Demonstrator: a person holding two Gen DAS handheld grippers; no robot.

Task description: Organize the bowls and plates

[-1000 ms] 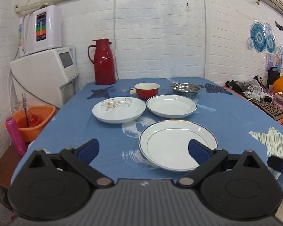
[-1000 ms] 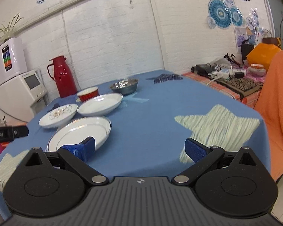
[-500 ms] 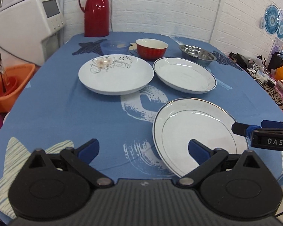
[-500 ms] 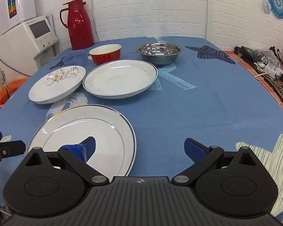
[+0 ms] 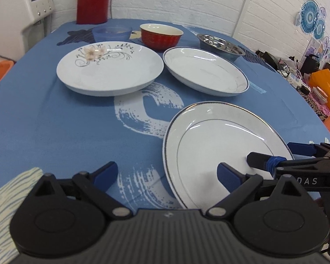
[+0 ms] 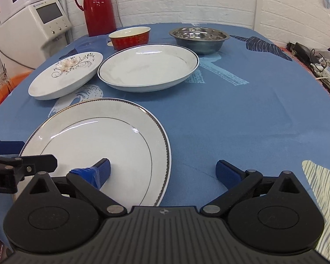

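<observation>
**plate_nerd:** Since both grippers are crowding the same big flat white plate with the thin dark rim line (image 6: 94, 145), my bet is they get in each other's way. Left gripper (image 5: 167, 173) and right gripper (image 6: 162, 169) both have their jaws spread wide, nothing held, each with one finger (image 6: 99, 171) over that plate. It sits nearest the camera on the blue patterned tablecloth (image 6: 231, 110), flat, so a pad may just skid on the glaze or shove it off the near edge.

**umi_fan:** Yeah, glossy rim, hard to get under. What's the count?

**plate_nerd:** Three plates: that one, the deep white dish with a blue rim (image 6: 148, 66), the white flower-print plate (image 6: 66, 74). Three bowls behind them: red ceramic bowl (image 6: 131, 36), shiny steel bowl (image 6: 199, 38), small blue translucent bowl (image 5: 112, 33). None stacked yet.
</observation>
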